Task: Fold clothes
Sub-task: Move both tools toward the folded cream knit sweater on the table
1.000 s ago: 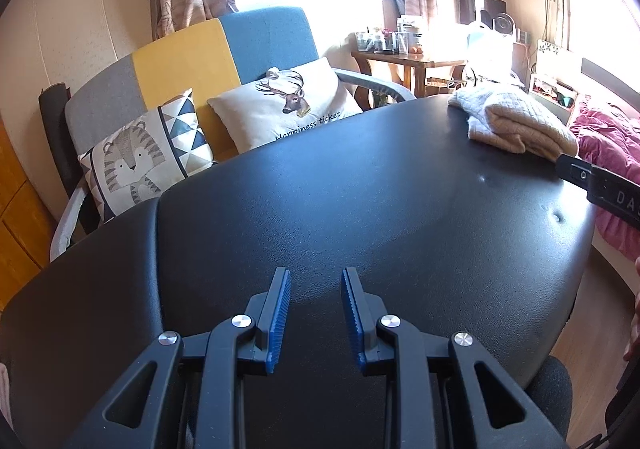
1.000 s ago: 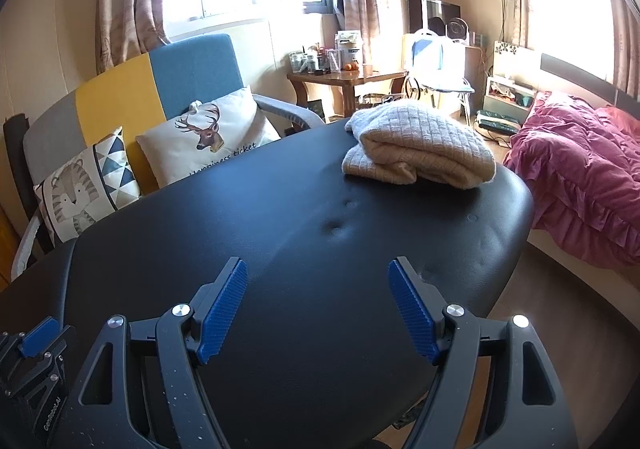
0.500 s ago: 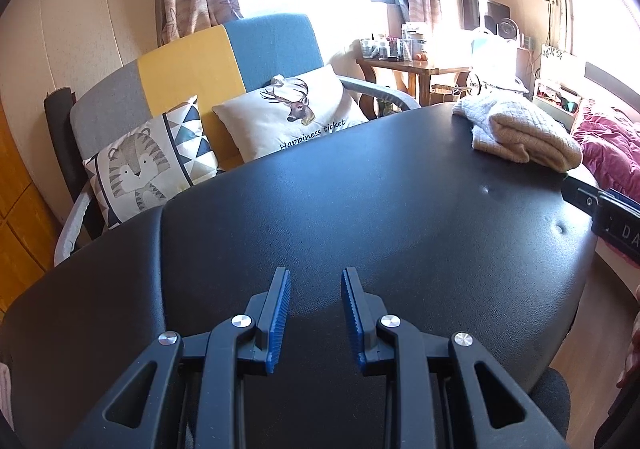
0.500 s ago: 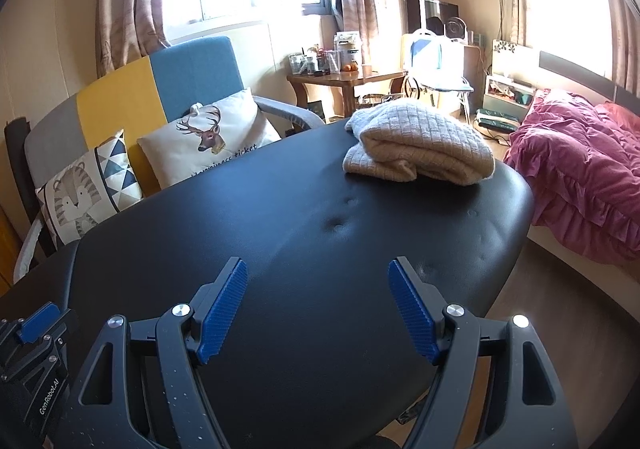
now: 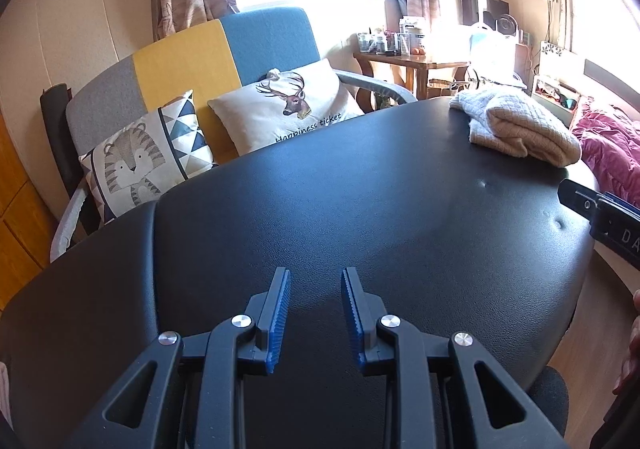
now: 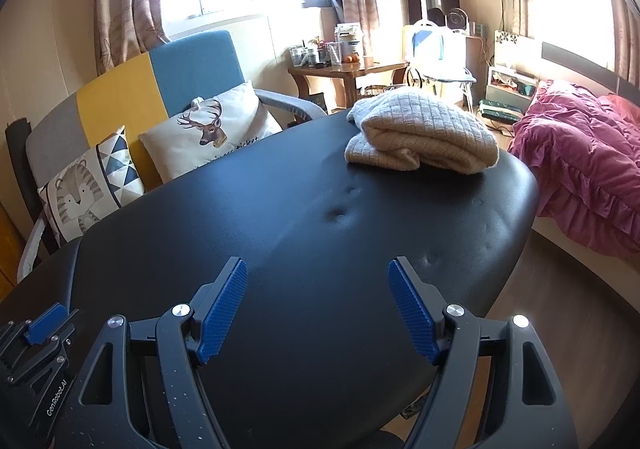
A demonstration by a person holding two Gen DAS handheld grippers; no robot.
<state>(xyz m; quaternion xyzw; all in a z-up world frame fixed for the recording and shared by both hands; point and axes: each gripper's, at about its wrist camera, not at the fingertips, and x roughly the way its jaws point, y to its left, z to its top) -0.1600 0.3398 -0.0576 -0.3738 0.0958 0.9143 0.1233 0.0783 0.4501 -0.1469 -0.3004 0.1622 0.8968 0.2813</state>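
A folded cream knit sweater lies at the far right end of the black padded table. My left gripper hovers over the near middle of the table, far from the sweater. Its jaws stand narrowly apart with nothing between them. My right gripper hangs over the near right part of the table, wide open and holding nothing. Part of the right gripper shows at the right edge of the left wrist view, and the left gripper's body sits at the lower left of the right wrist view.
Behind the table stands a grey, yellow and blue sofa with a tiger cushion and a deer cushion. A wooden side table with jars stands by the window. A bed with a pink quilt lies to the right.
My left gripper has sunk a little toward the table and shifted slightly, its jaws at the same narrow gap. The right gripper and the sweater have stayed put.
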